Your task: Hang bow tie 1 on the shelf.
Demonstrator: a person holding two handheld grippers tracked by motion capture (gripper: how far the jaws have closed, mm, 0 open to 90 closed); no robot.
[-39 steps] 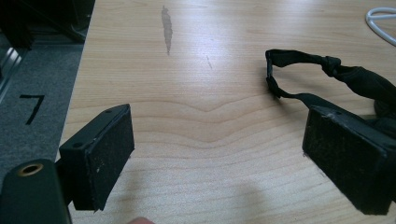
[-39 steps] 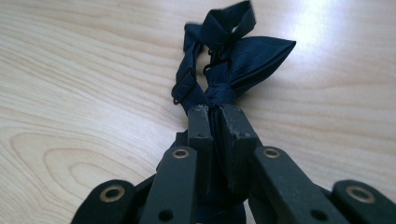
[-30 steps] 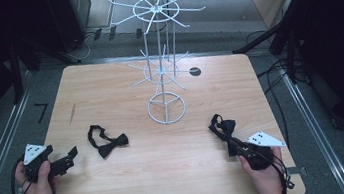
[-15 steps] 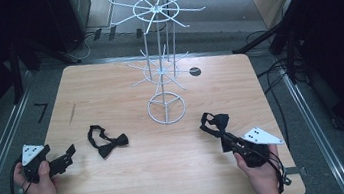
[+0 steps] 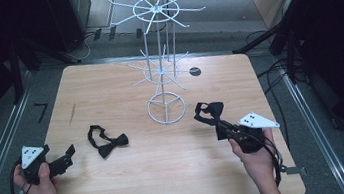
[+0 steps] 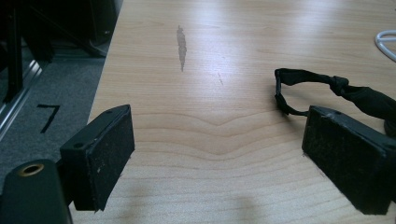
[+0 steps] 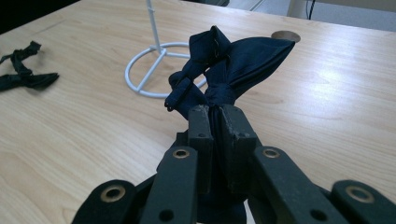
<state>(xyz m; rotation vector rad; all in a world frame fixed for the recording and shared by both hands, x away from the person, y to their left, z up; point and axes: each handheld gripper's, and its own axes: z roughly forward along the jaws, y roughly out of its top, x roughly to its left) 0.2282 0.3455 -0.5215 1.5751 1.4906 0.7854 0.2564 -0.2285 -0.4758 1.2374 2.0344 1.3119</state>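
My right gripper (image 5: 223, 129) (image 7: 217, 114) is shut on a dark navy bow tie (image 5: 210, 112) (image 7: 233, 65), which it holds lifted off the wooden table (image 5: 170, 178), to the right of the white wire rack's round base (image 5: 167, 108) (image 7: 149, 70). A second, black bow tie (image 5: 106, 140) (image 6: 336, 88) (image 7: 23, 72) lies flat on the table left of the rack. My left gripper (image 5: 67, 158) (image 6: 233, 161) rests low at the table's left front, open, its pads wide apart with nothing between them; the black bow tie lies just beyond its right pad.
The white wire rack (image 5: 159, 43) rises at mid-table with two tiers of bare spoke hooks. A round dark hole (image 5: 195, 71) (image 7: 286, 36) lies in the tabletop behind it. Cables and dark stands crowd the floor to the right and behind.
My right gripper has risen and moved up-left toward the rack's base, carrying the navy bow tie off the table. The left gripper and the black bow tie have stayed put.
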